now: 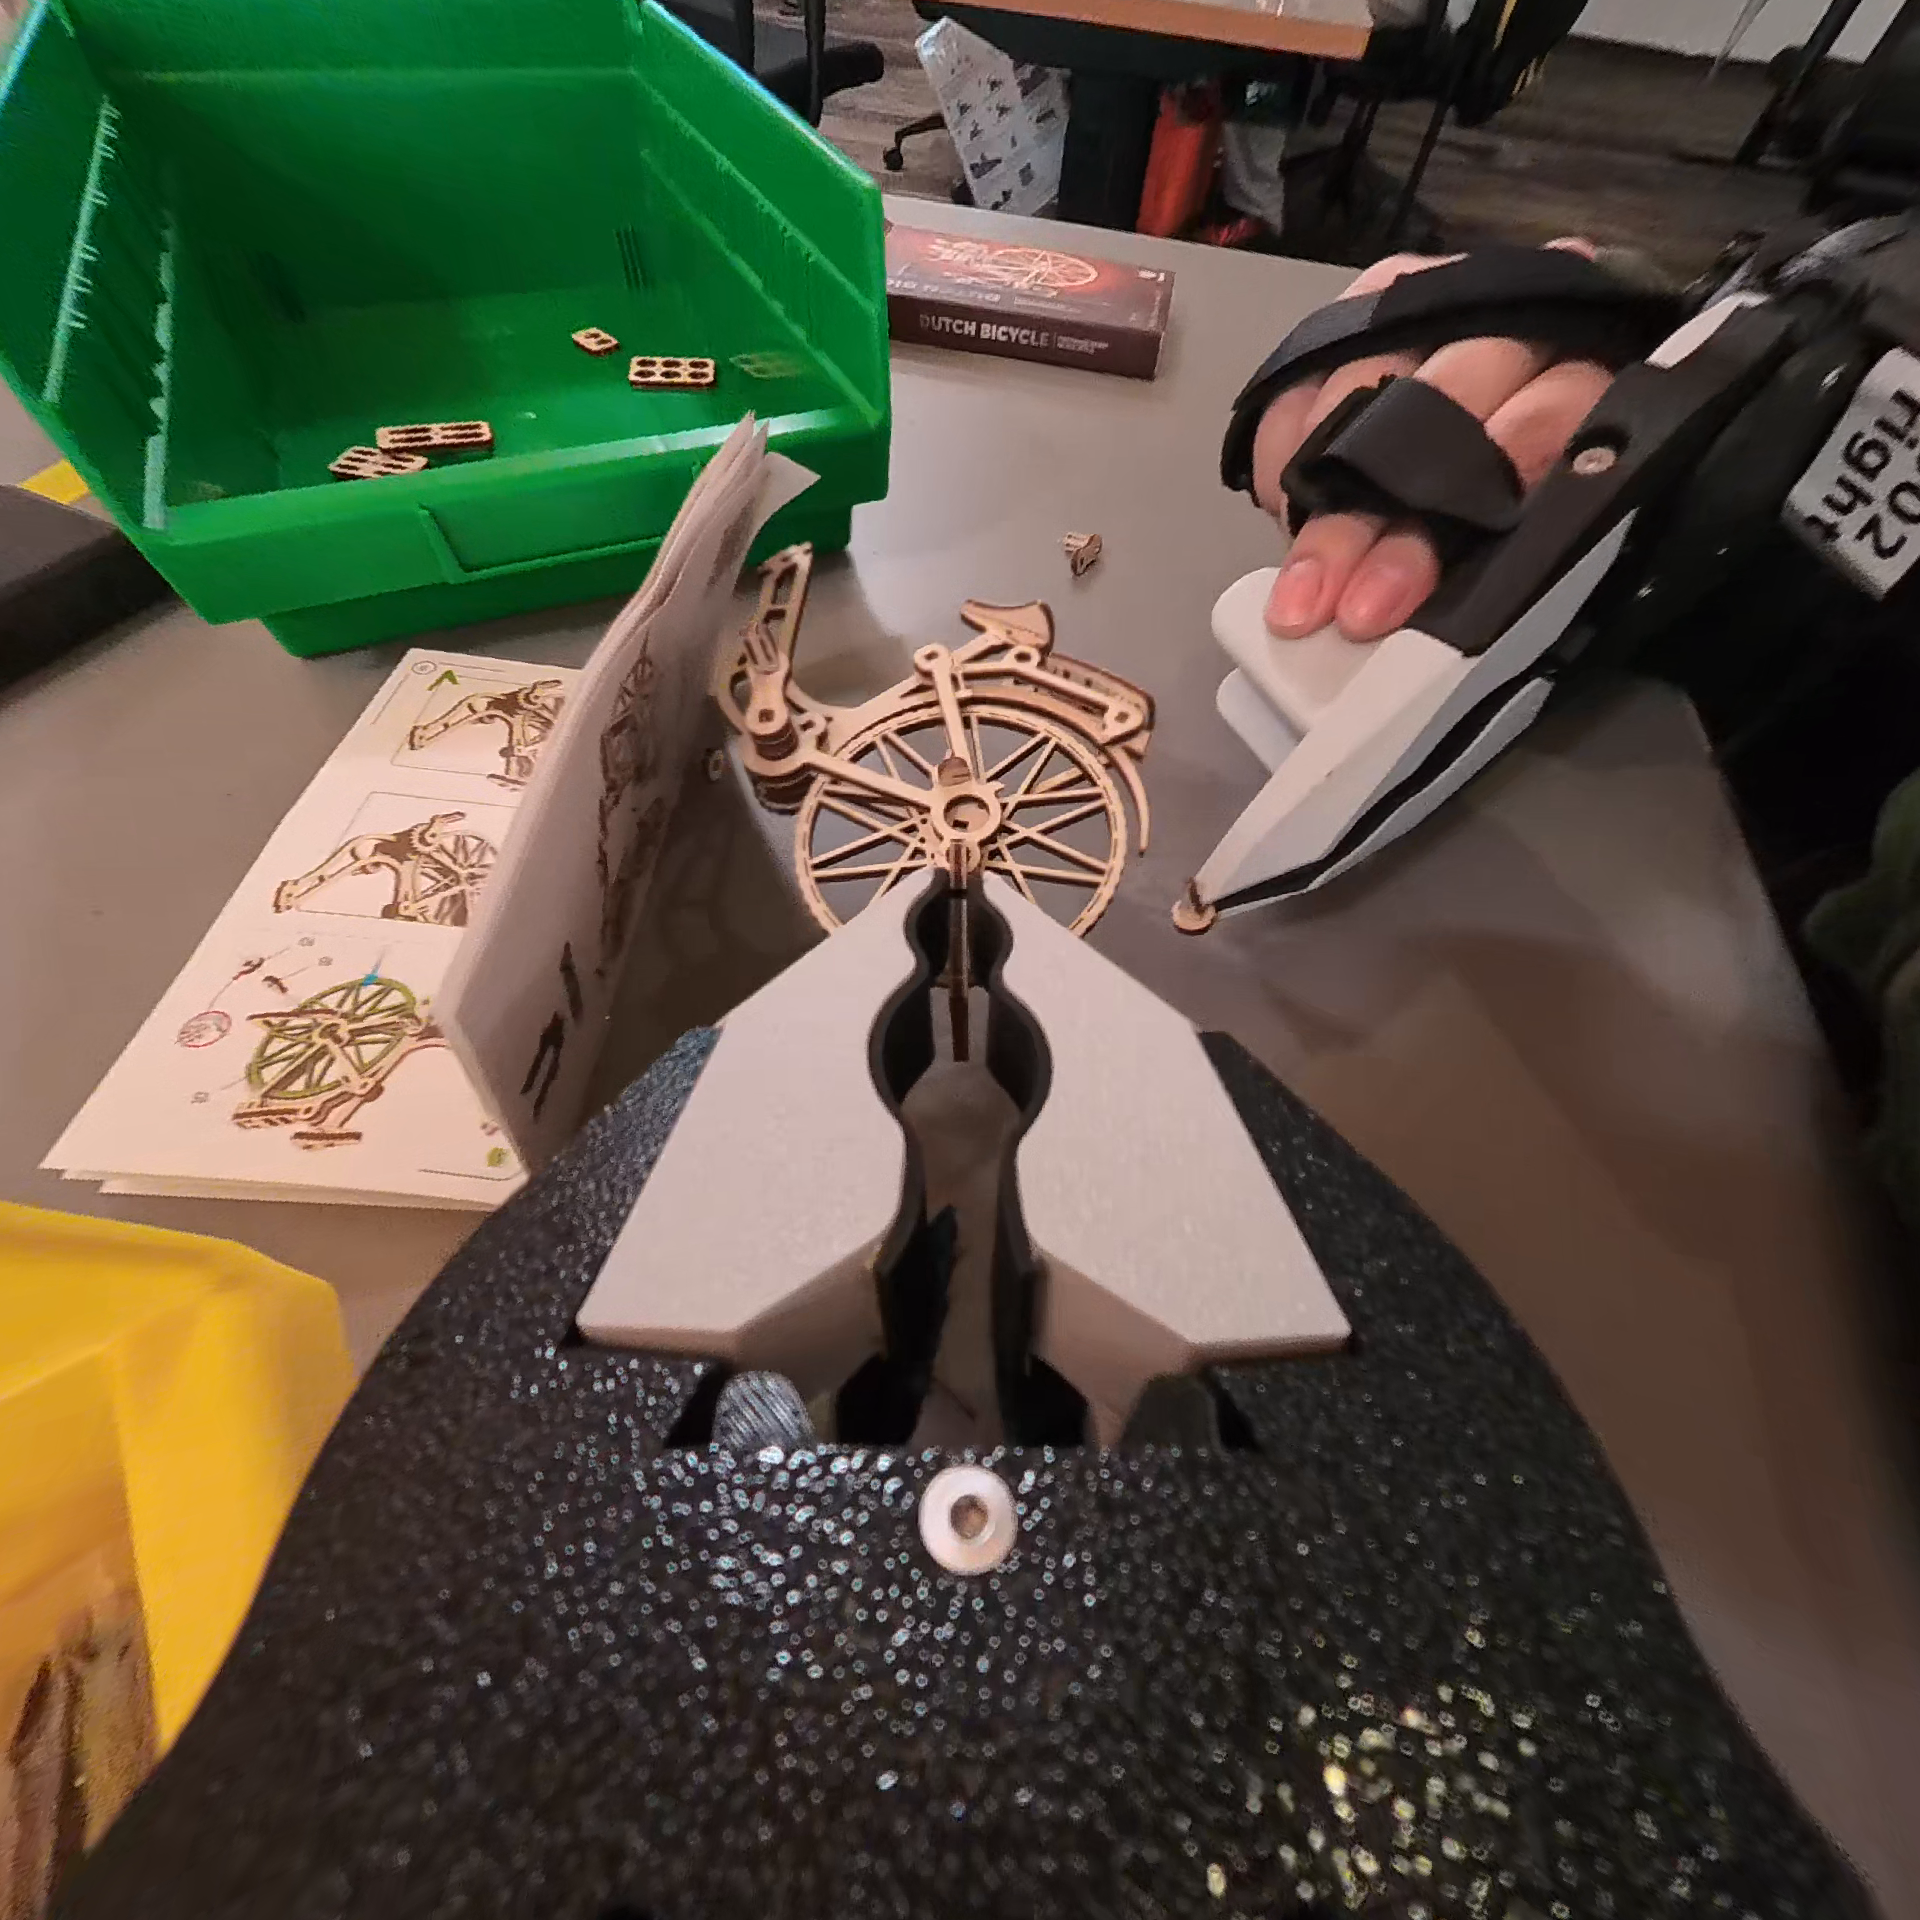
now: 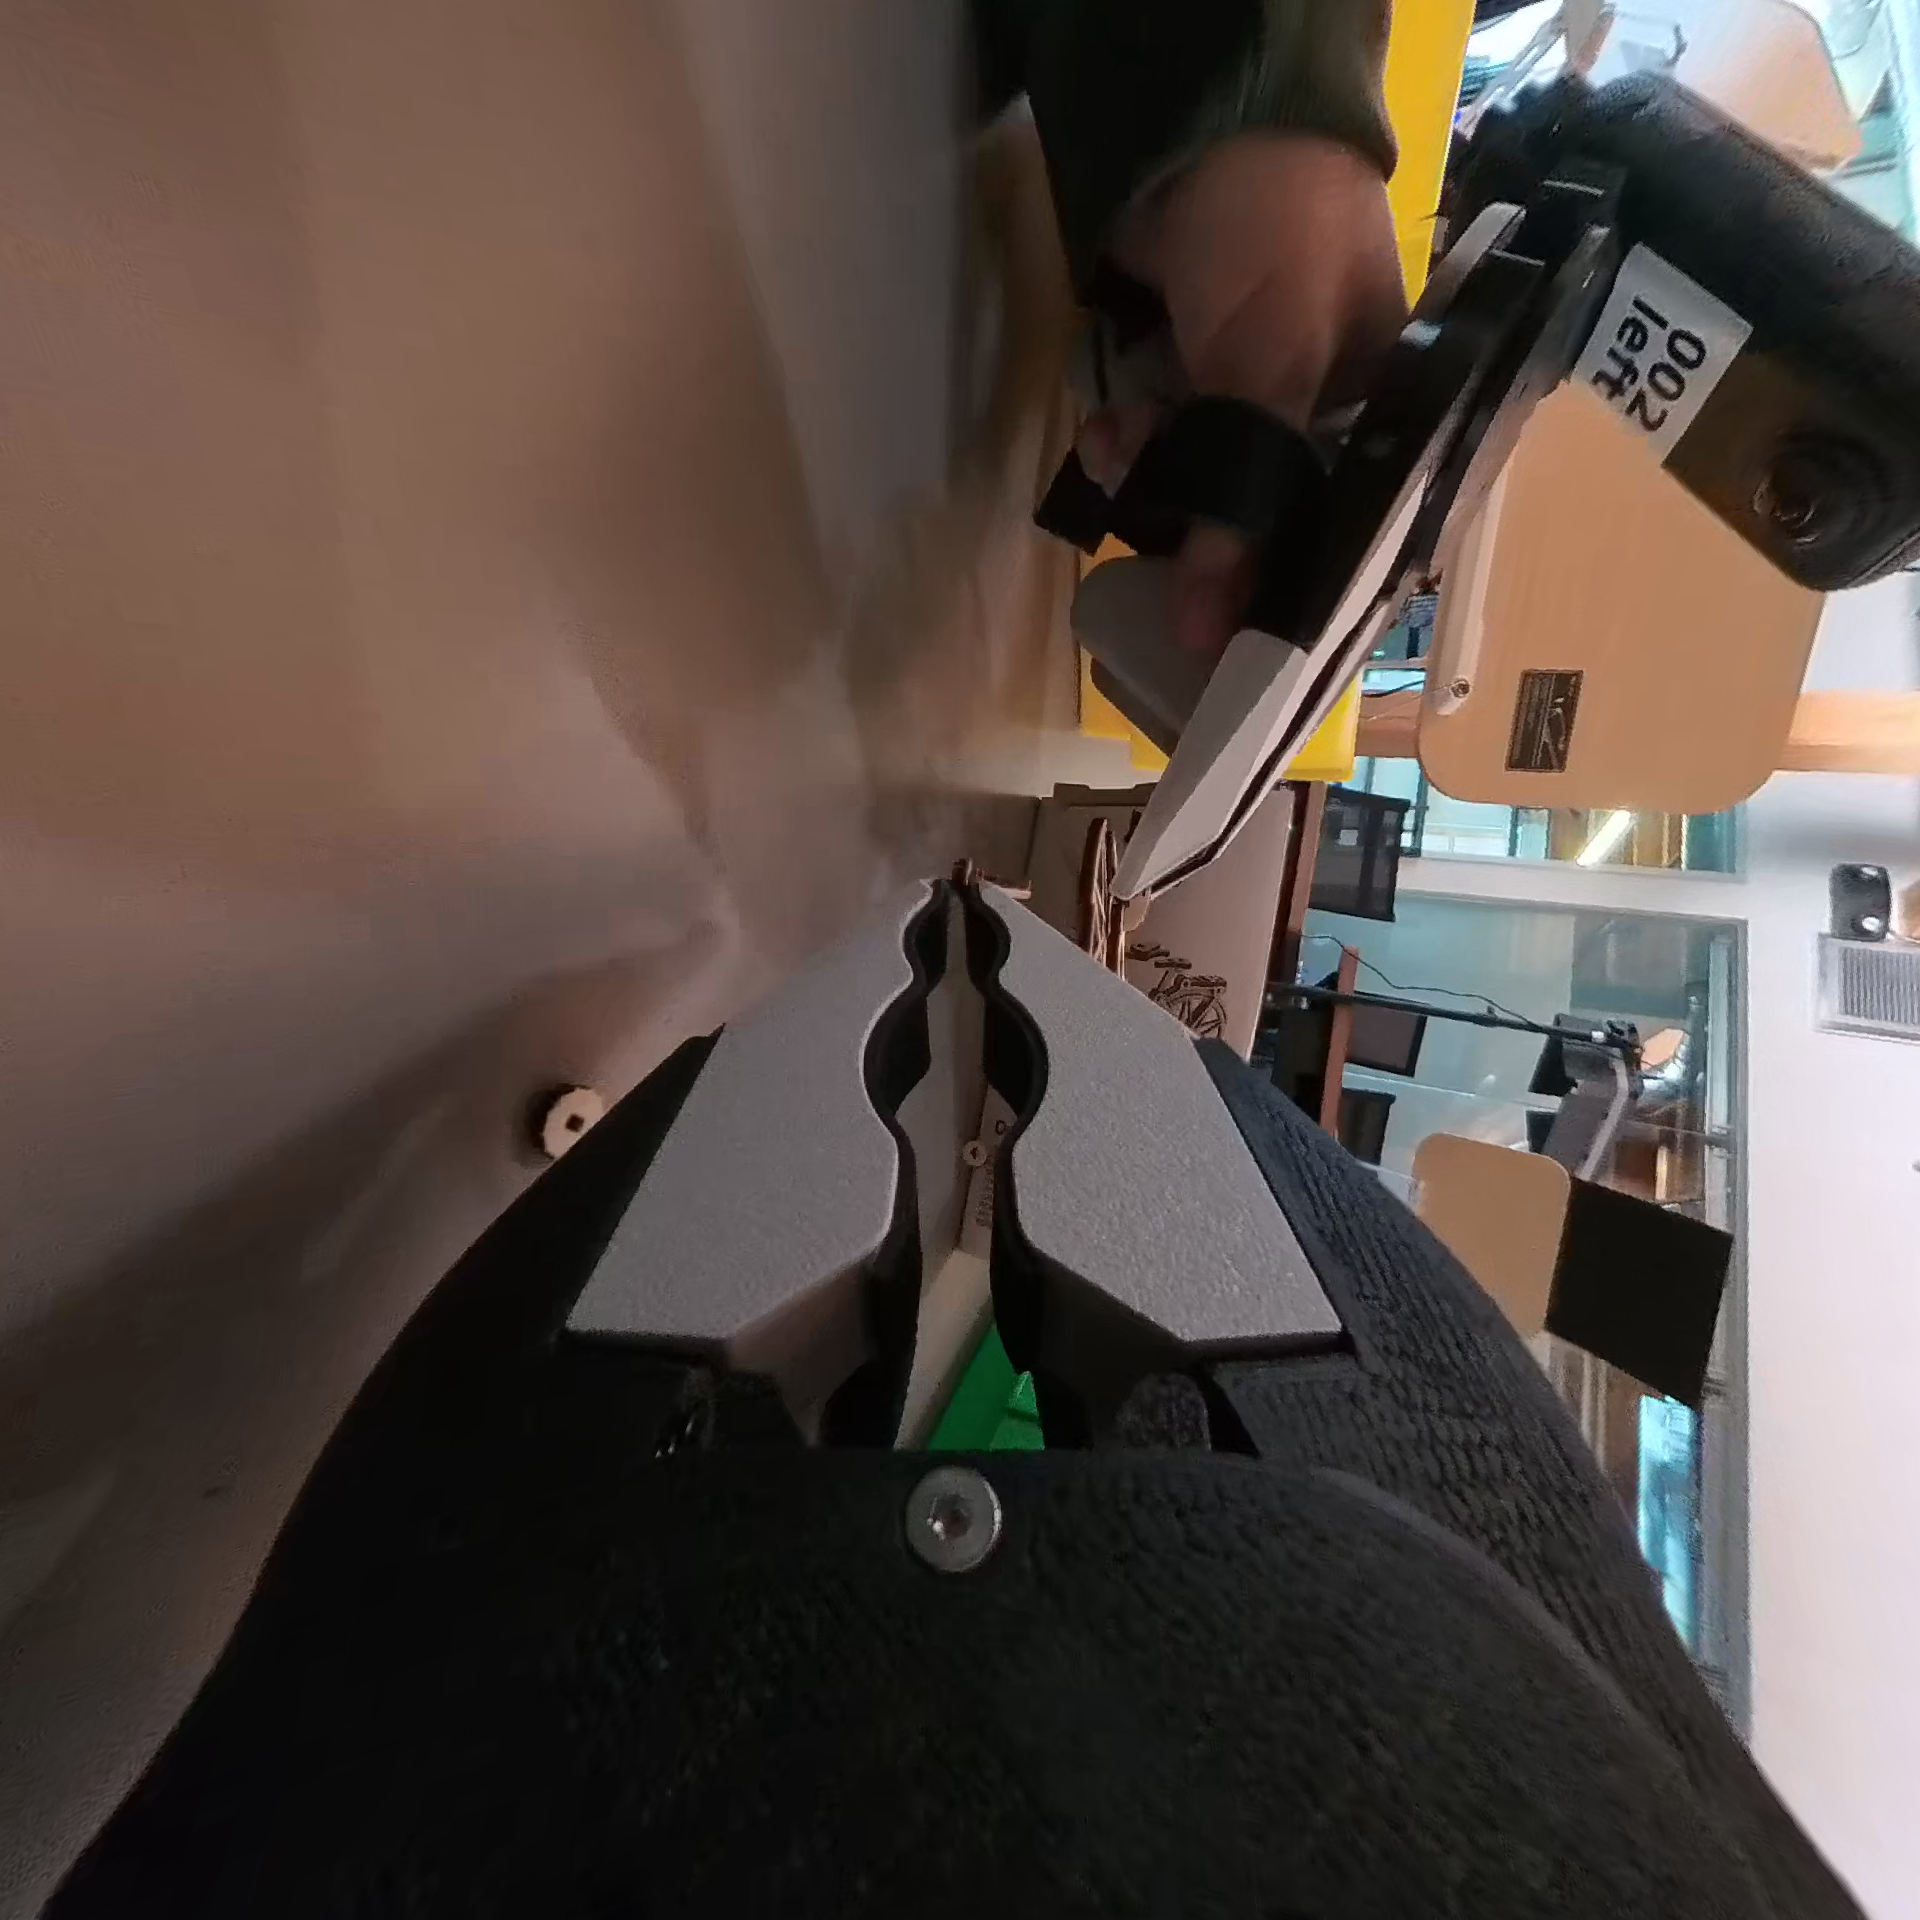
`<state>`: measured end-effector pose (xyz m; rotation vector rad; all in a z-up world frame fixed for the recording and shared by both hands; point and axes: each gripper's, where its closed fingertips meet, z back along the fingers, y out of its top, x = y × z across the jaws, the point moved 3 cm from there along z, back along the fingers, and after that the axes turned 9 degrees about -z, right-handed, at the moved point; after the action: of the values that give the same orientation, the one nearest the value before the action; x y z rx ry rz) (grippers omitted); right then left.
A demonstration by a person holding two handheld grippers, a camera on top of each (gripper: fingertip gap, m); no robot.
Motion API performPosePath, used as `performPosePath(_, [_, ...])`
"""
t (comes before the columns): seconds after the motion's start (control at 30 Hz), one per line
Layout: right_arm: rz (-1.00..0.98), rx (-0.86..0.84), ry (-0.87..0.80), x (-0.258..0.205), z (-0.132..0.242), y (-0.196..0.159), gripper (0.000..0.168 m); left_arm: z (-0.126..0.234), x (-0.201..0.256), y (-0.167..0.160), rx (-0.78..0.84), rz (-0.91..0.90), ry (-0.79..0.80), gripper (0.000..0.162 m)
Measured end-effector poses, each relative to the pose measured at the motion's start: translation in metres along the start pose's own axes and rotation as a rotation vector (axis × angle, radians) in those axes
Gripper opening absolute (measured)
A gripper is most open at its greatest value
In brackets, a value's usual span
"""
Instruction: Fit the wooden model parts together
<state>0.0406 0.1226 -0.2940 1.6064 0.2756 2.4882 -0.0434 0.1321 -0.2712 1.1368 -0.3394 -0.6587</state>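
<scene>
A part-built wooden bicycle model (image 1: 966,800), a spoked wheel with frame parts, lies flat on the grey table (image 1: 1403,1091). My left gripper (image 1: 954,889) is shut on a thin wooden strip (image 1: 956,977) held edge-on, its tip at the wheel's near rim. My right gripper (image 1: 1205,906) comes in from the right, shut on a small round wooden disc (image 1: 1193,915) that touches the table beside the wheel. In the right wrist view my right gripper (image 2: 961,889) is shut with the small piece (image 2: 966,871) at its tips. The left gripper (image 2: 1135,885) is at the wheel (image 2: 1099,894).
A green bin (image 1: 665,499) with several small wooden pieces stands at the back left. An open instruction booklet (image 1: 343,914) lies left of the model. The kit box (image 1: 1029,301) is behind, a yellow bin (image 1: 156,1382) is near left. Loose small parts (image 1: 1081,551) (image 2: 566,1122) lie on the table.
</scene>
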Motion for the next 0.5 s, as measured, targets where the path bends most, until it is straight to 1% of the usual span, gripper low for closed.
performPosePath(0.17, [-0.024, -0.017, 0.006, 0.0021, -0.0011, -0.0022, 0.001, 0.0012, 0.0035, 0.0047, 0.045, 0.084, -0.058, 0.0])
performPosePath(0.33, [-0.014, -0.025, 0.007, 0.0006, -0.0014, -0.0045, 0.001, -0.0013, 0.0052, 0.0019, 0.022, 0.044, -0.041, 0.0])
performPosePath(0.5, [-0.016, -0.055, 0.049, -0.0059, -0.0048, -0.0102, 0.001, -0.0039, 0.0019, -0.0031, 0.013, 0.067, -0.029, 0.001])
